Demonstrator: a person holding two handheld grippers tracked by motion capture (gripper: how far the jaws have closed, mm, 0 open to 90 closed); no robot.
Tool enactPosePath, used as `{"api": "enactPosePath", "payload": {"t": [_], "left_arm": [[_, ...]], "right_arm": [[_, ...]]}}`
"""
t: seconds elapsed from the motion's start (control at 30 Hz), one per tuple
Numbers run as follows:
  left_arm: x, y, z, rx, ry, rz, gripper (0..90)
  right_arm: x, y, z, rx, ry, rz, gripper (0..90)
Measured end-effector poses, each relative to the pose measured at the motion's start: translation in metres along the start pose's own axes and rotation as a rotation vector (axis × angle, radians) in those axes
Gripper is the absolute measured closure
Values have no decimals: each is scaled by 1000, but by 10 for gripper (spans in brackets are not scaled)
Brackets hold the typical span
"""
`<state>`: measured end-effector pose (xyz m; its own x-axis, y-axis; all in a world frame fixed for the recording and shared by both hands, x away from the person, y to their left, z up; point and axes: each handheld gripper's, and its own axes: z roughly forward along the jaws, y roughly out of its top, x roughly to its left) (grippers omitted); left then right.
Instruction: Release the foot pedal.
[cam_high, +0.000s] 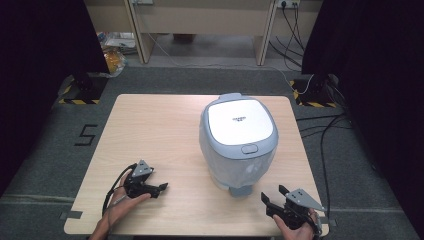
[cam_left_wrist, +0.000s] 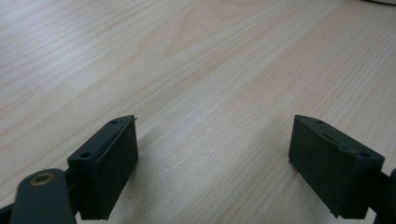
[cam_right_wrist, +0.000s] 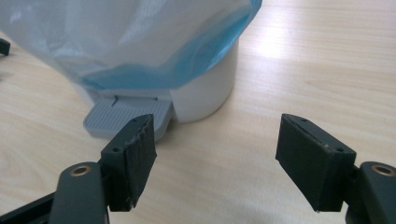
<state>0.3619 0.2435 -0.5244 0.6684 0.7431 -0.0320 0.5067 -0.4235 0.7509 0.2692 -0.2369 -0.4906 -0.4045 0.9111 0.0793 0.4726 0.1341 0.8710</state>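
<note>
- Desk (cam_high: 165, 125): light wood top, sits on grey carpet. Carries one bin and both grippers.
- Pedal bin (cam_high: 239, 142): white body, grey-white lid shut, stands upright right of the desk's centre, nearer the right edge than the left. Lid has a small push tab at its near side.
- Bin liner (cam_right_wrist: 140, 42): translucent blue-white plastic, hangs down over the outside of the bin wall, stops short of the base. Right gripper view shows the bare white base below its hem.
- Foot pedal (cam_right_wrist: 126, 116): grey, ribbed, sticks out of the bin base toward the desk's near edge, resting on the wood.
- Right gripper (cam_high: 274, 199): held in a hand at the near right corner of the desk, pointing at the bin base. Jaws spread wide, nothing between them. In its own view the left pad overlaps the pedal's front edge; whether it touches, cannot tell. High view shows it near the bin, apart from it.
- Left gripper (cam_high: 161, 188): held in a hand close to the near edge, left half of the desk, well apart from the bin. Jaws wide apart, bare wood between the pads (cam_left_wrist: 109, 168), nothing held.
</note>
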Motion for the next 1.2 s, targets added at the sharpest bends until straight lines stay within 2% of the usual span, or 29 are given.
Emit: {"api": "enactPosePath", "payload": {"t": [0.4,0.7,0.87,1.07,1.2], "left_arm": [[0,0,0,0,3,-3,149],[0,0,0,2,3,-2,148],[0,0,0,0,4,-3,149],[0,0,0,2,3,-3,149],[0,0,0,0,4,-3,149]], "right_arm": [[8,-18,-11,20,-3,0,276],[13,-23,-9,40,10,-15,265],[16,-30,-5,79,6,-26,251],[18,-39,1,156,2,-51,231],[22,-40,3,159,-17,-87,197]]}}
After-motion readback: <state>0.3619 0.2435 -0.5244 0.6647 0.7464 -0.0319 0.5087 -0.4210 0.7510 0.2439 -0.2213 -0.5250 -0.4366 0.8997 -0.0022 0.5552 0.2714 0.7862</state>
